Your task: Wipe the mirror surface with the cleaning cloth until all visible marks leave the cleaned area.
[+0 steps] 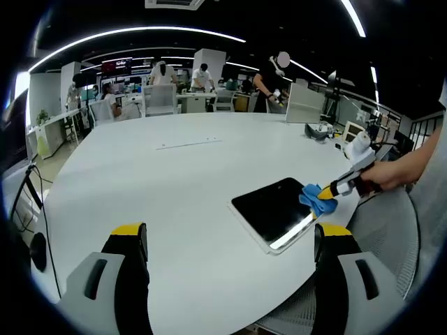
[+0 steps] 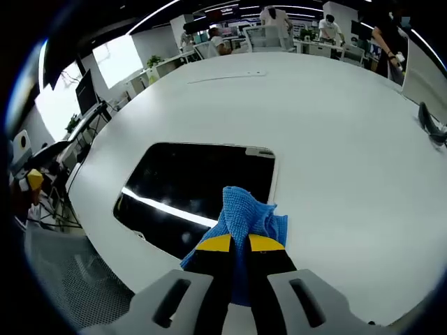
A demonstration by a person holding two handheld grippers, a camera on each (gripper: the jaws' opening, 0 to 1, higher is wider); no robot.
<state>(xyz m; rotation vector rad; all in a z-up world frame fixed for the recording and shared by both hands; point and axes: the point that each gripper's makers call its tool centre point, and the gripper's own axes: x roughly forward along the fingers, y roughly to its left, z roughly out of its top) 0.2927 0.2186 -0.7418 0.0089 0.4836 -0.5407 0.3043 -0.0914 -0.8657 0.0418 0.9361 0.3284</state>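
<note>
The right tongs [image 2: 239, 243] pinched the blue cloth [image 2: 246, 216] at the mirror [image 2: 188, 188] edge; the left tongs [image 1: 230, 241] hung wide open, holding nothing.

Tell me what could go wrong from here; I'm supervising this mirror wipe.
The mirror lies loose near the table edge; a hard wipe could slide it off. The right gripper pinches the blue cloth by a small bunch, so it could slip. The left gripper isn't steadying the mirror.
</note>
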